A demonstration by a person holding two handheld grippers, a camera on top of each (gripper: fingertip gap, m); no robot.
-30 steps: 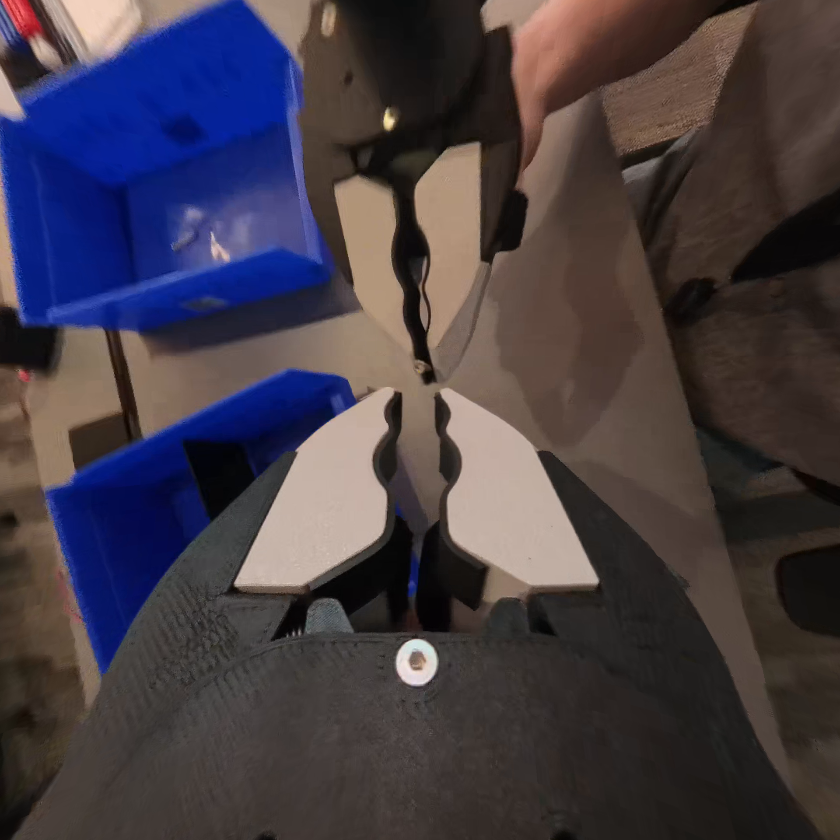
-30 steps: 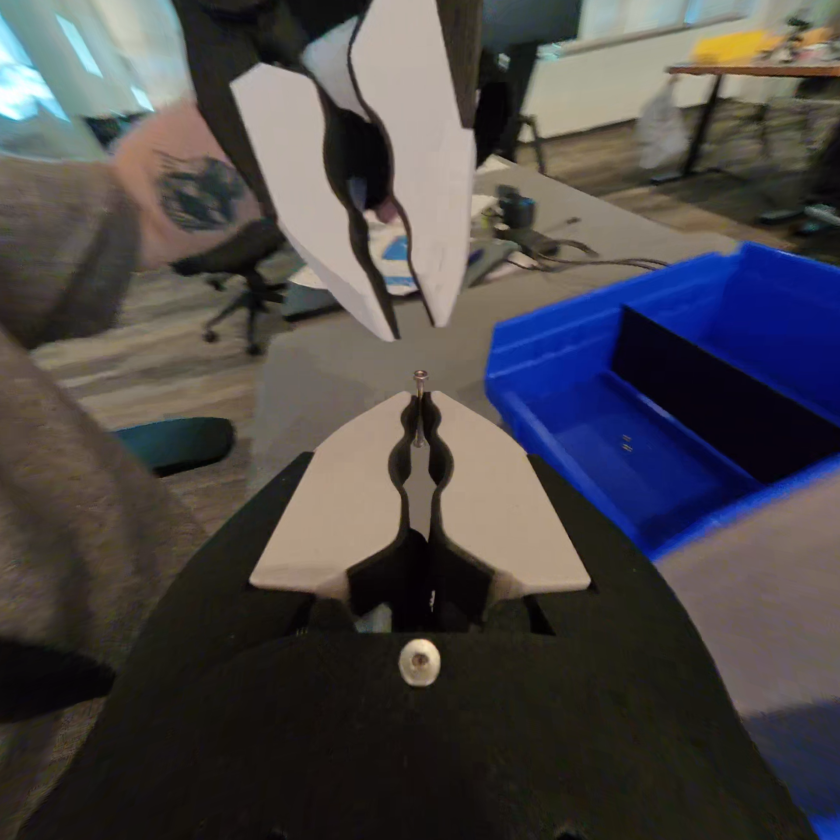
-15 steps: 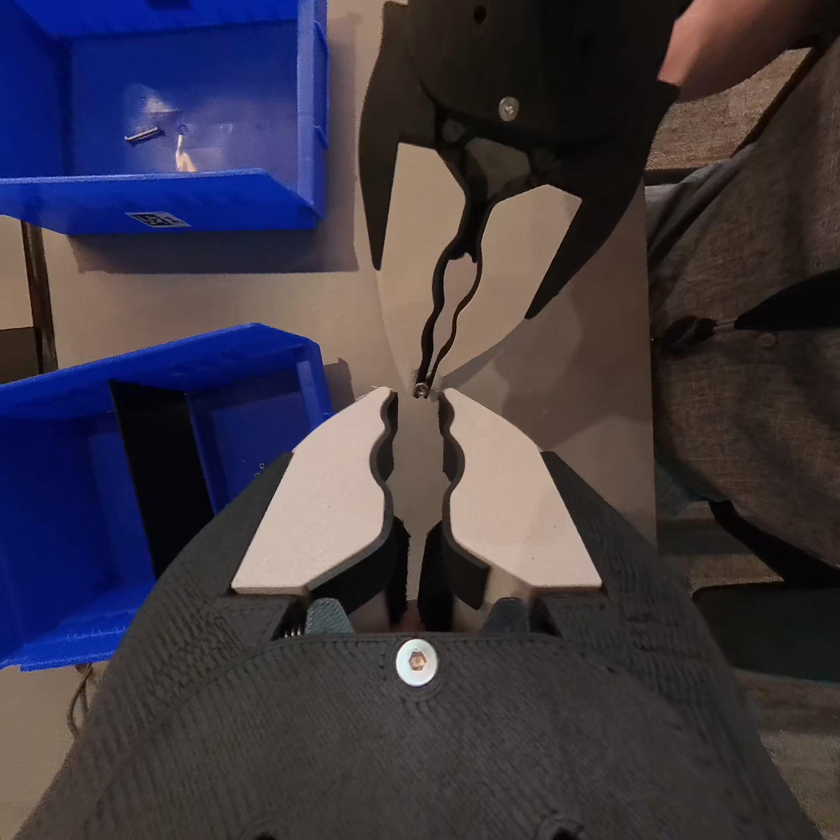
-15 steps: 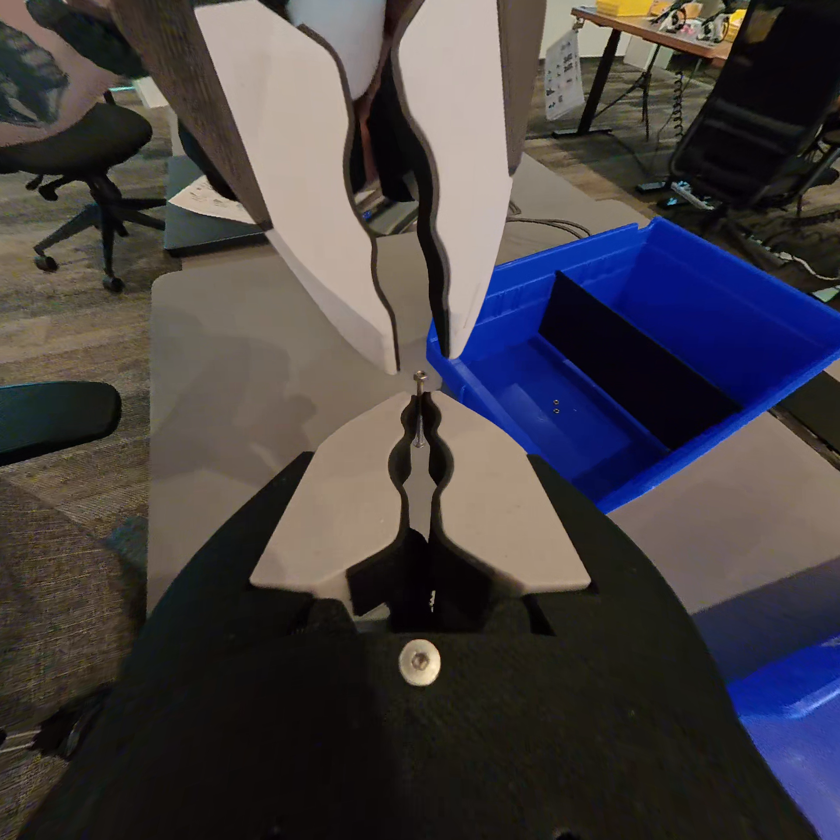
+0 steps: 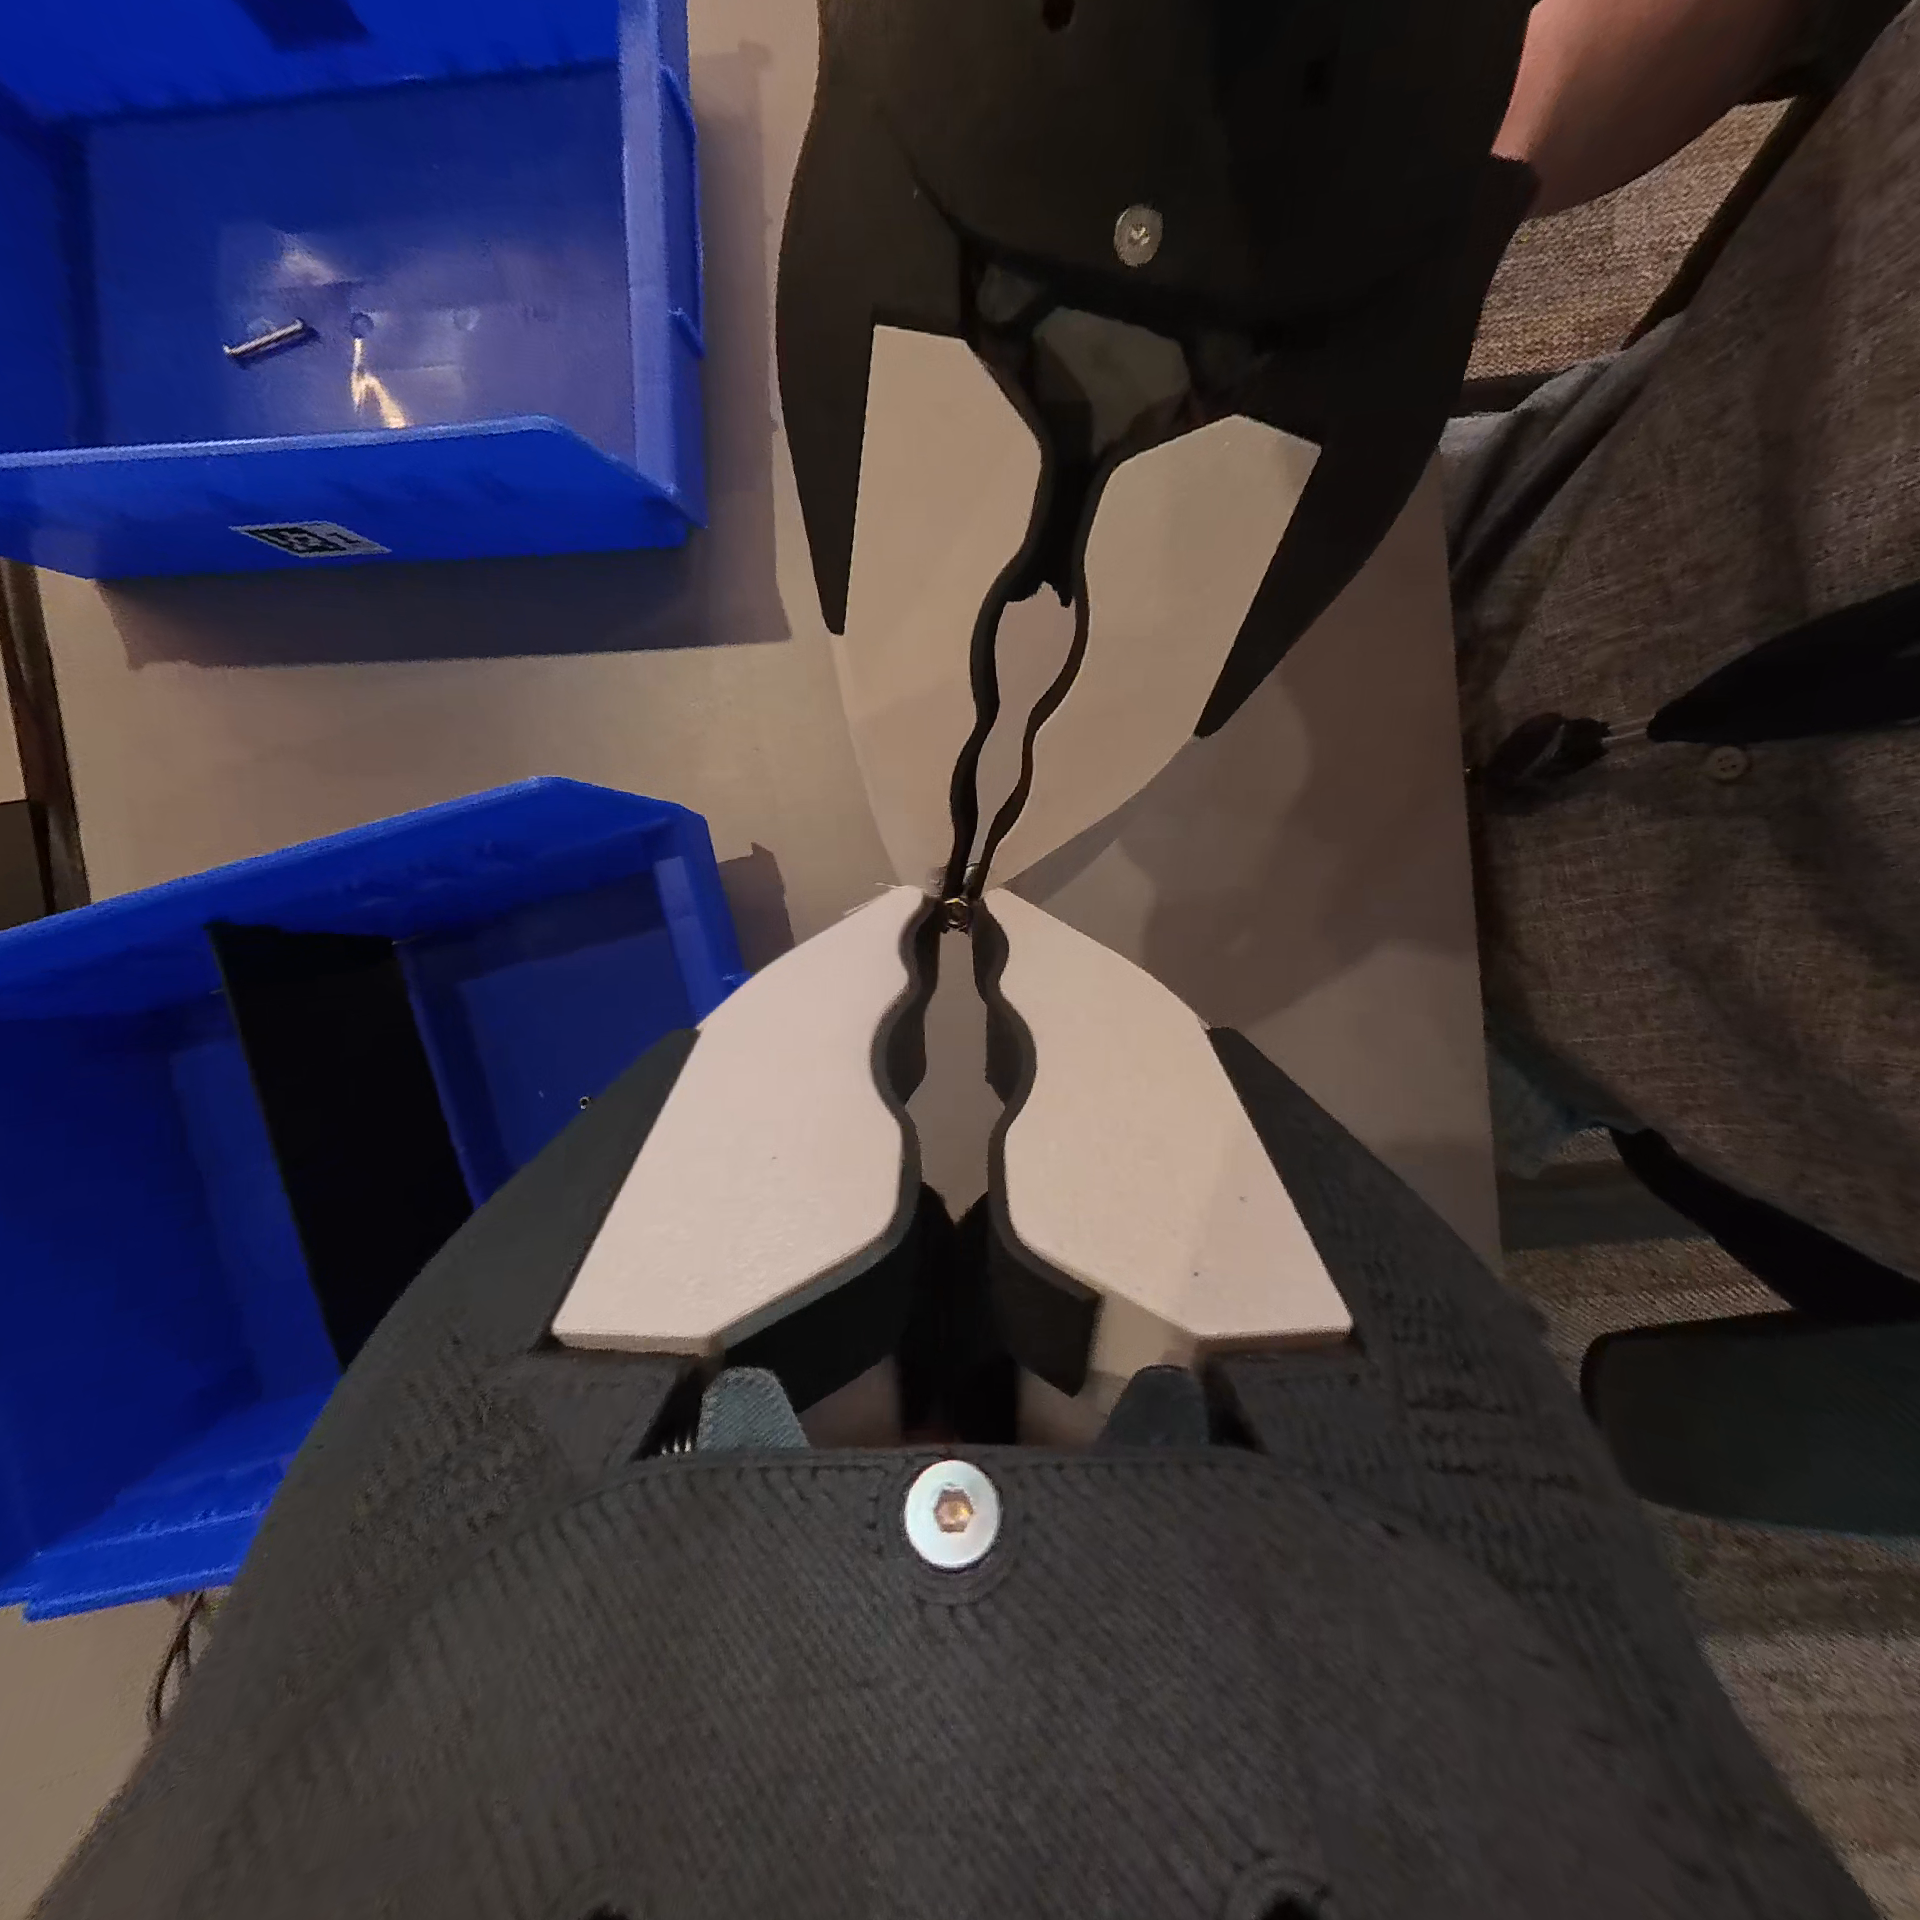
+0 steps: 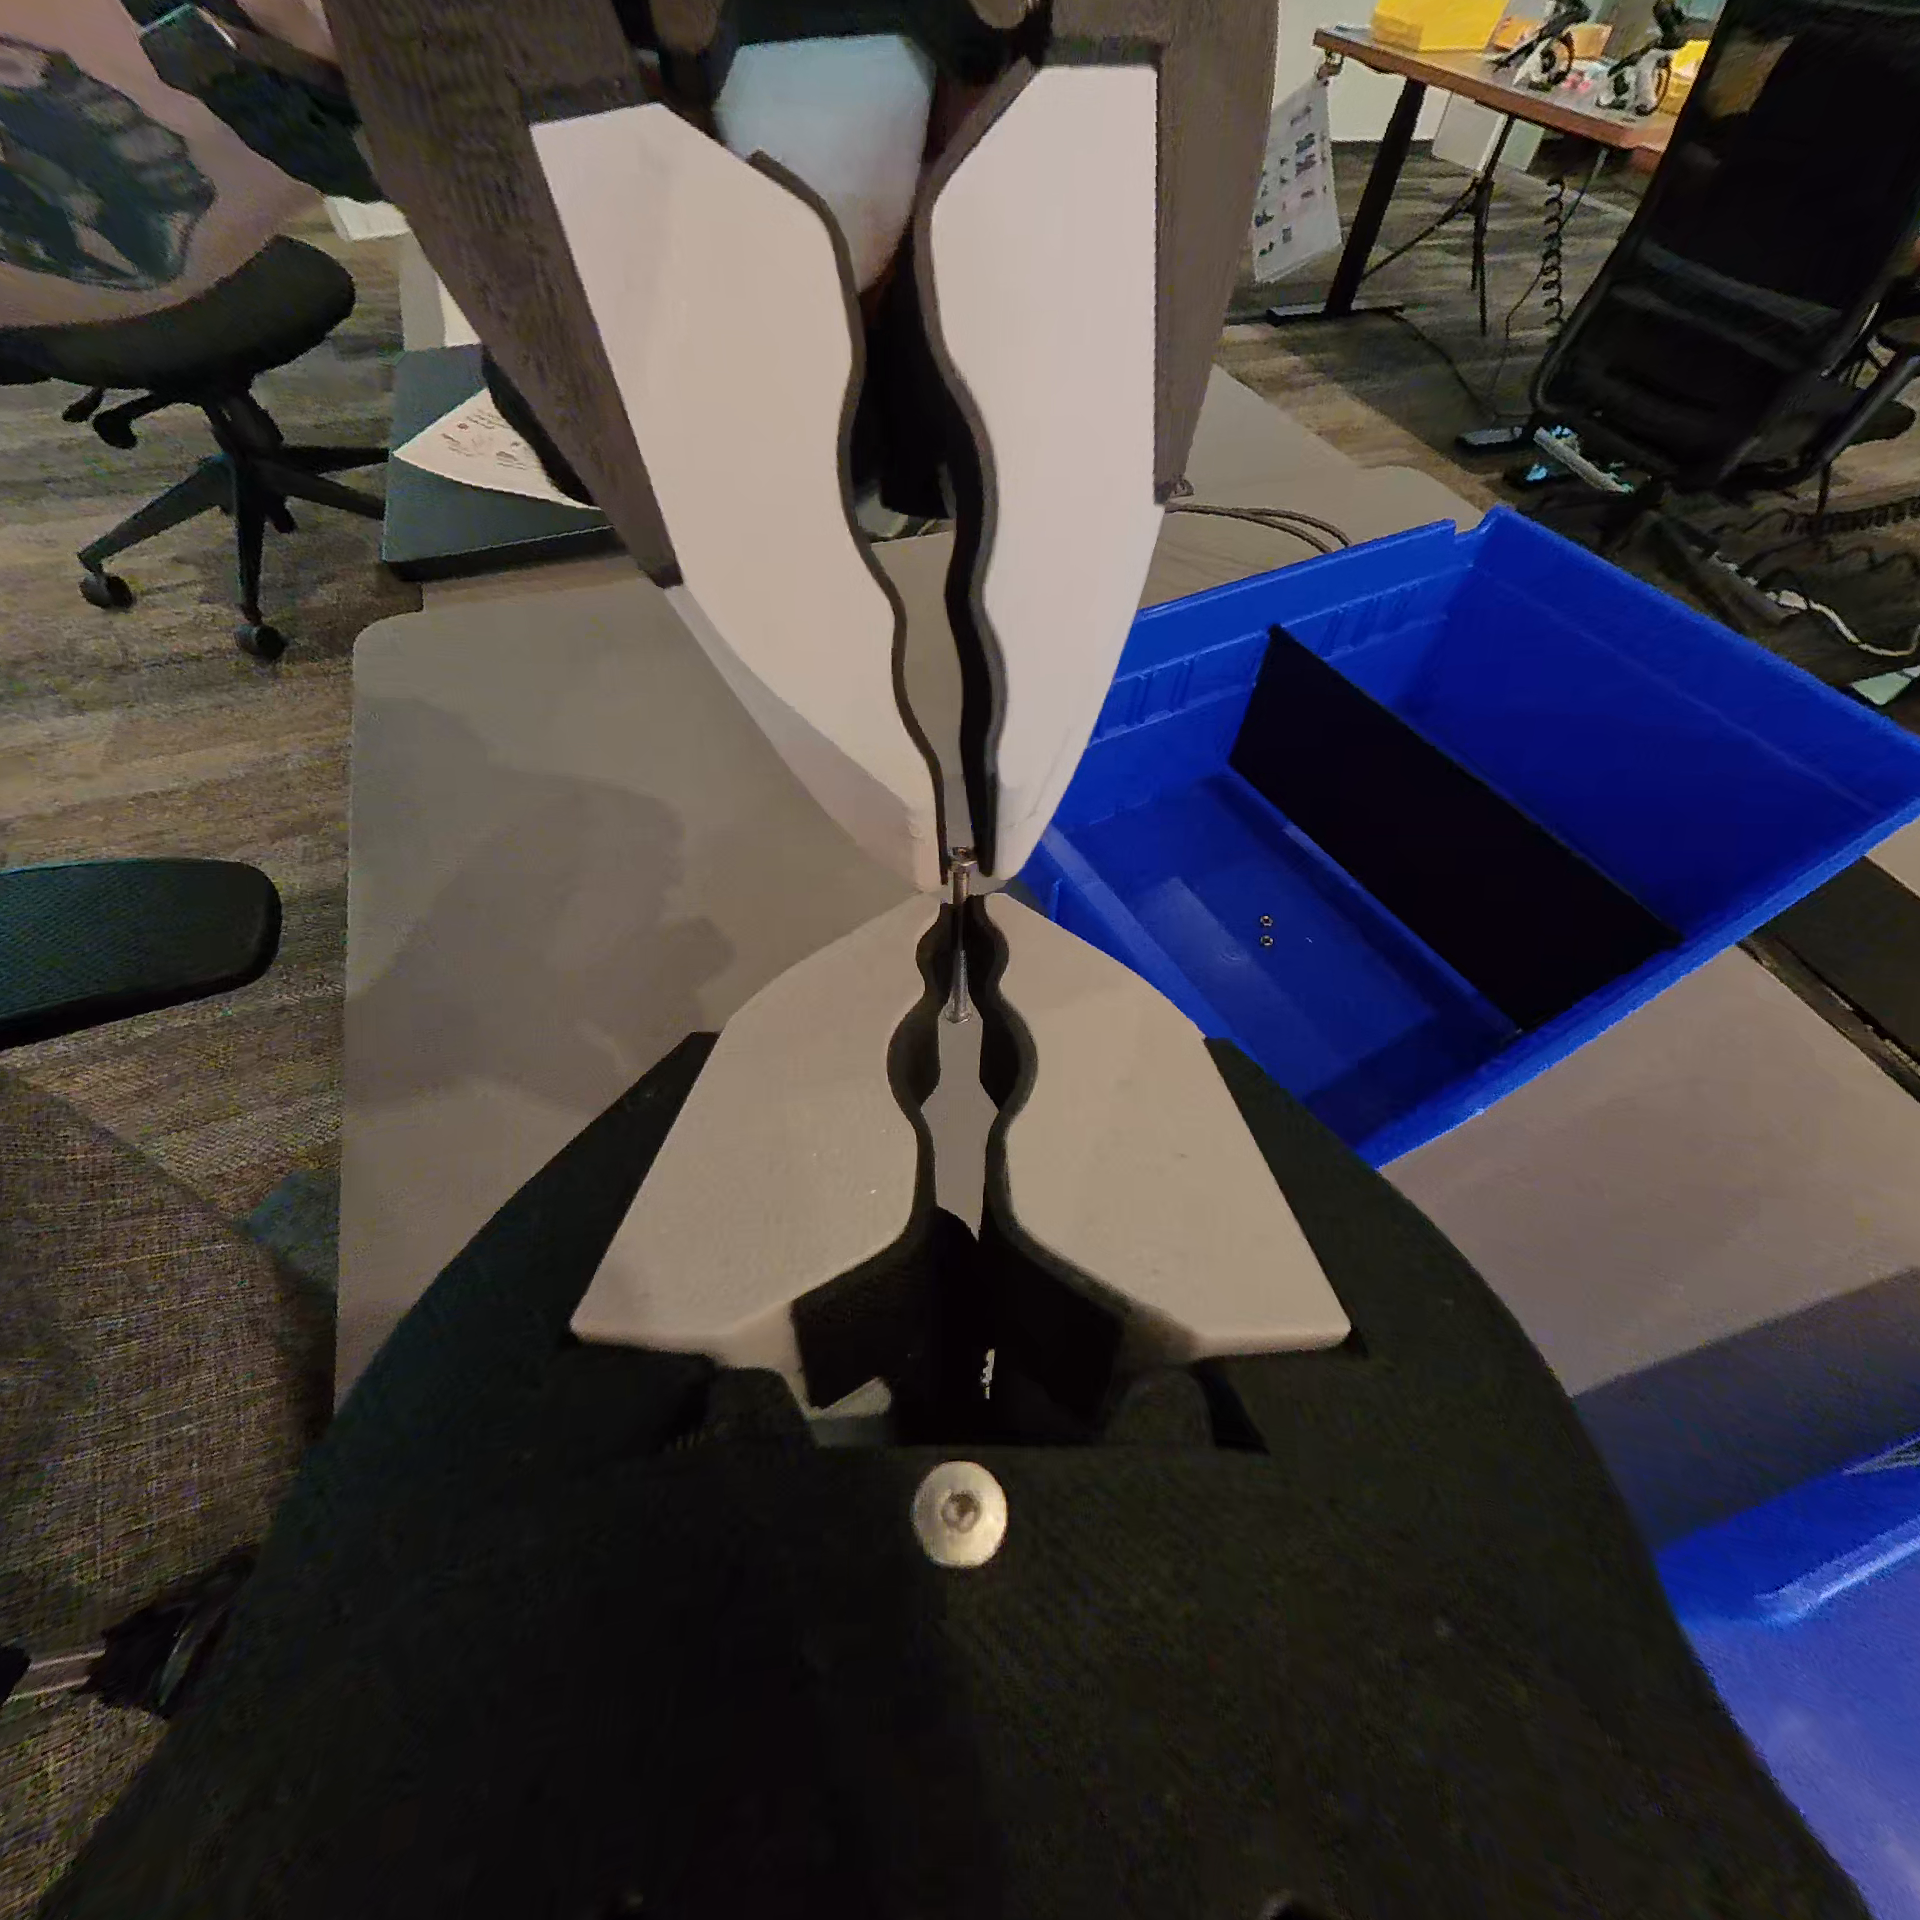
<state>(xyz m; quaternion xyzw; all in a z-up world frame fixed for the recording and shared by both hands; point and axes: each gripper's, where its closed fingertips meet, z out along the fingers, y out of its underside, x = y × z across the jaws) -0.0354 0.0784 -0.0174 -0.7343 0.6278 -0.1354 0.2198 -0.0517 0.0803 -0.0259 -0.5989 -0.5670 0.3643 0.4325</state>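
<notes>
My two grippers meet tip to tip above a grey table (image 5: 935,520). My right gripper (image 6: 961,920) is shut on a small silver screw (image 6: 957,982), with the shaft between its fingertips and the head sticking out in front. My left gripper (image 5: 956,914) has its jaws drawn in around the screw's head (image 5: 954,912). In the right wrist view the left gripper (image 6: 964,860) comes down from above onto the head. In the left wrist view the right gripper (image 5: 968,881) comes in from above.
A blue bin with a black divider (image 5: 156,1143) stands left of the grippers; in the right wrist view (image 6: 1558,644) it holds two tiny nuts (image 6: 1265,930). A second blue bin (image 5: 644,260) holds a metal pin (image 5: 265,340). A person's grey clothing (image 5: 1714,883) and office chairs (image 6: 208,343) surround the table. Only a small space, under 4 cm, lies between the two pairs of fingers.
The two grippers have come together until their tips meet. My left gripper's jaws have narrowed around the screw's head. The right gripper has kept its hold on the screw.
</notes>
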